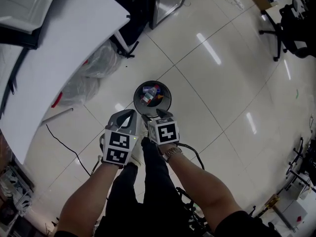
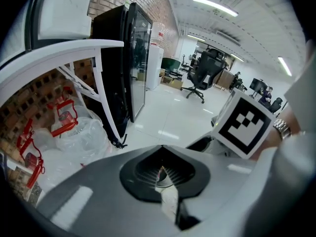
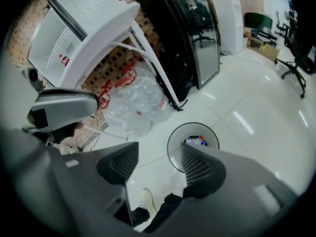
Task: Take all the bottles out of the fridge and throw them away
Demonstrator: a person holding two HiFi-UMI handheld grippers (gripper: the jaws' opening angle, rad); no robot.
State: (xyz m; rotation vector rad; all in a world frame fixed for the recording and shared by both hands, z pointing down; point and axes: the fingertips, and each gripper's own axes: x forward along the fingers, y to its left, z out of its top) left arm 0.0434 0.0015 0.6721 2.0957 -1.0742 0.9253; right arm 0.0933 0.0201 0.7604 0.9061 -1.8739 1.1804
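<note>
Glossy white tile floor (image 1: 222, 98) reflecting ceiling lights. Round bin (image 1: 136, 96) standing near centre. Clear plastic bags (image 1: 96, 65) slumping at 10 o'clock from bin, beside white table's leg (image 3: 153, 65). Black cable (image 1: 64, 144) trailing at 8 o'clock. Office chair (image 1: 291, 28) standing at 2 o'clock, well apart. Black fridge (image 3: 187, 38) standing at 12 o'clock. Person's white shoe (image 3: 146, 199) resting at 6 o'clock.

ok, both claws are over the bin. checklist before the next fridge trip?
1. Right claw empty: ok, jaws apart, nothing between them.
2. Left claw empty: ok, jaws together, nothing held.
3. Bottles inside the bin: ok, several lie in it.
4. Fridge emptied: cannot tell, the glass door shows only reflections.
5. Trip hazards: not ok, a cable lies on the tiles at the left.
</note>
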